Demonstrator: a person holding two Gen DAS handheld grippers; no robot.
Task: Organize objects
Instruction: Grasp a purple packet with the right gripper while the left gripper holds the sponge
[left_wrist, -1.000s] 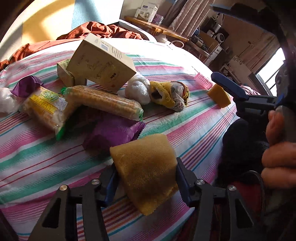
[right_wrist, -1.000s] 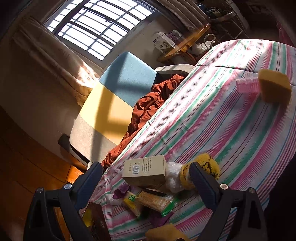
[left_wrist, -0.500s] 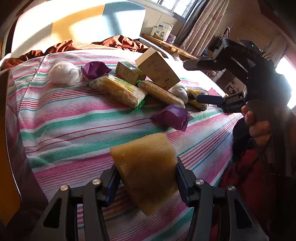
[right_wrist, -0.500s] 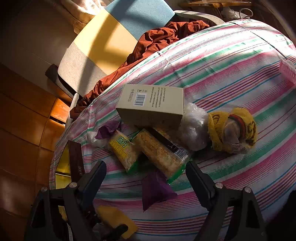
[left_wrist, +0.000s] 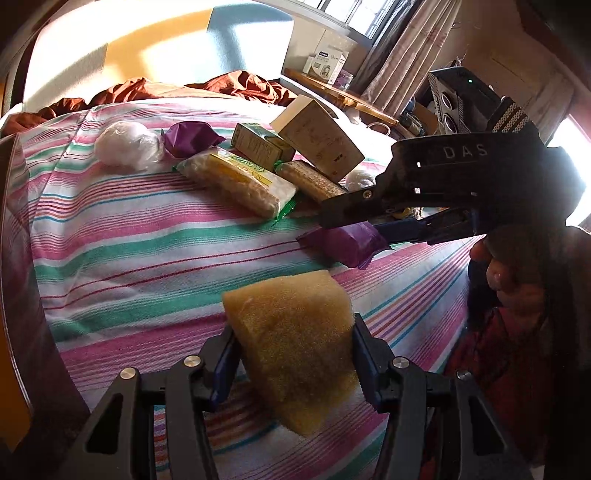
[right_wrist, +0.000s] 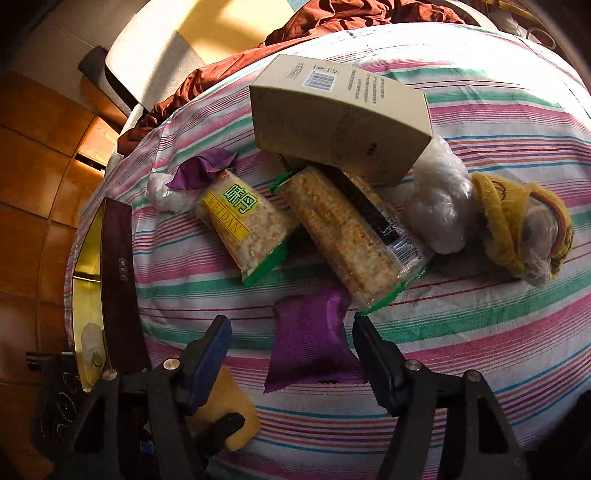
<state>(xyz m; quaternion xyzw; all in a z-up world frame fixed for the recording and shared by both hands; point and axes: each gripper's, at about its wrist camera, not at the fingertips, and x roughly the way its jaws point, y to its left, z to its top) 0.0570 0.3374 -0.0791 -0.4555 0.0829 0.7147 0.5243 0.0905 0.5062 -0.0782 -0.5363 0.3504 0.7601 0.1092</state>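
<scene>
My left gripper (left_wrist: 293, 343) is shut on a yellow sponge (left_wrist: 291, 354), held above the striped bed sheet (left_wrist: 147, 258); the sponge (right_wrist: 229, 406) also shows at the bottom left of the right wrist view. My right gripper (right_wrist: 291, 332) points steeply down over a purple snack packet (right_wrist: 310, 347). Its jaws are closing, with the packet between them and neither pad pressing on it. In the left wrist view the right gripper's fingers (left_wrist: 399, 229) hover over that purple packet (left_wrist: 343, 243), with a person's hand behind.
Beyond the packet lie two rice-cracker packs (right_wrist: 243, 225) (right_wrist: 351, 240), a tilted beige box (right_wrist: 340, 110), a white plastic bundle (right_wrist: 439, 210), a yellow knitted item (right_wrist: 517, 229) and a second purple packet (right_wrist: 203, 170). A dark box with gold lining (right_wrist: 118, 288) sits at the bed's left edge.
The right gripper swung down from facing the window to straddle the purple packet, and its jaws narrowed. The left gripper with the sponge shifted along the bed, then held still.
</scene>
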